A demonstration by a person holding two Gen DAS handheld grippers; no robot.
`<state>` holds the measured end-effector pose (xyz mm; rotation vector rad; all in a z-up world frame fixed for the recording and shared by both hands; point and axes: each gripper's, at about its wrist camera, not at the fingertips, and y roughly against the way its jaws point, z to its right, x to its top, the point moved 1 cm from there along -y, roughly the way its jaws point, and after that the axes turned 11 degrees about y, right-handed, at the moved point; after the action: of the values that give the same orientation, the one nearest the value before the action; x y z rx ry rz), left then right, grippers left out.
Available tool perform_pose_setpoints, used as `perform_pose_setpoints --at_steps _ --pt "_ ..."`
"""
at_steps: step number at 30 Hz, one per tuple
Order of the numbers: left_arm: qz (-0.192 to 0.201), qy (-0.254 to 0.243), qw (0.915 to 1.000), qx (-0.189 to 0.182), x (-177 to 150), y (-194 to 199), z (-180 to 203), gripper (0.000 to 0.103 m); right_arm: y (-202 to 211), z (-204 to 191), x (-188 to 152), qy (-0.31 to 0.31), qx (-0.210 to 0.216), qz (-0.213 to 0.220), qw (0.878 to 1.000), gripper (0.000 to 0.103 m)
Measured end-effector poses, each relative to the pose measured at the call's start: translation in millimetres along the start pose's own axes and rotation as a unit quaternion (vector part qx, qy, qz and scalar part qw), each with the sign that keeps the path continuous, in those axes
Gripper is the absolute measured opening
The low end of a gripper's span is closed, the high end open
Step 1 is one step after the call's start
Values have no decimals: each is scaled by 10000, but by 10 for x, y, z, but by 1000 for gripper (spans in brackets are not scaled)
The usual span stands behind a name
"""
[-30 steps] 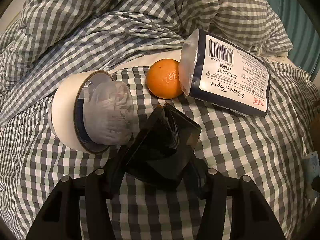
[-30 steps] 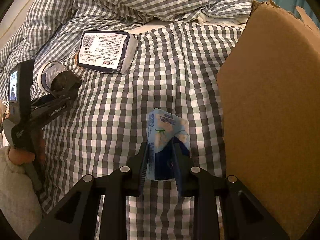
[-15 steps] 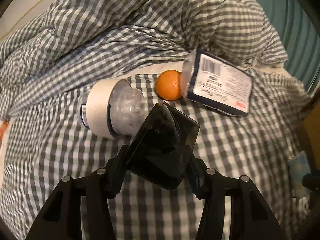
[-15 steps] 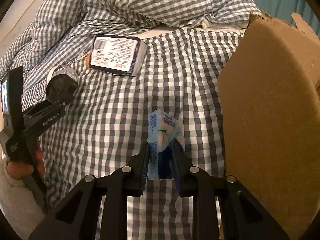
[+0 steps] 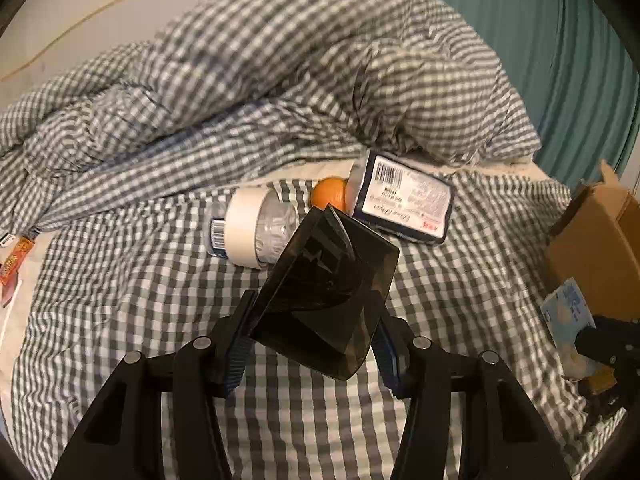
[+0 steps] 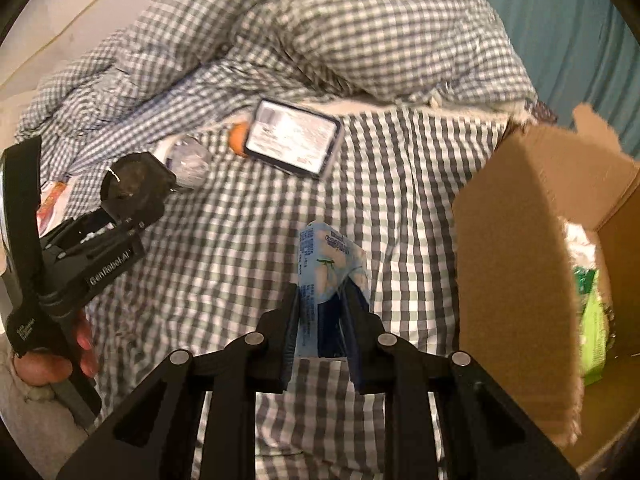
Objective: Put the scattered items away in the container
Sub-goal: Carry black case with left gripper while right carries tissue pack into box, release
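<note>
My left gripper [image 5: 312, 322] is shut on a dark, smoky translucent plastic holder [image 5: 324, 280], lifted above the checked bedsheet; in the right wrist view the same holder [image 6: 134, 188] shows at the left, with a hand on the tool's grip. My right gripper [image 6: 322, 312] is shut on a light-blue tissue packet [image 6: 328, 256], held upright over the sheet just left of the open cardboard box [image 6: 520, 240]. From the left wrist view, the box [image 5: 592, 248] and the blue packet [image 5: 566, 308] sit at the far right edge.
On the sheet lie a dark tissue pack with a white label [image 5: 404, 208], an orange [image 5: 328, 194] and a clear bottle [image 5: 272, 232] with a tape roll [image 5: 242, 228] around it. A rumpled checked duvet [image 5: 280, 80] lies behind. A green packet [image 6: 594, 320] lies inside the box.
Both grippers have risen with their loads, so the items on the bed look smaller and farther. The box's open inside has come into the right wrist view.
</note>
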<state>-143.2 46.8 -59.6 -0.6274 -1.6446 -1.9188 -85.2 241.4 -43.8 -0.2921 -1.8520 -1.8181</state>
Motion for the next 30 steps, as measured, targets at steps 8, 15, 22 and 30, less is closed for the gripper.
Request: perform_pose_setpoints --at_steps 8,15,22,30 --pt "173 -187 9995 -198 -12 467 245 54 535 -43 -47 87 -239 404 9989 20" --pt "449 -678 9950 -587 66 916 852 54 1002 293 -185 -202 -578 710 9956 20" --pt "519 -1237 9836 -1205 54 1143 1752 54 1373 839 -437 -592 -965 901 9895 20" --pt "245 -1728 9698 -1703 -159 1027 2767 54 1447 1651 -774 -1204 -1232 770 9820 20"
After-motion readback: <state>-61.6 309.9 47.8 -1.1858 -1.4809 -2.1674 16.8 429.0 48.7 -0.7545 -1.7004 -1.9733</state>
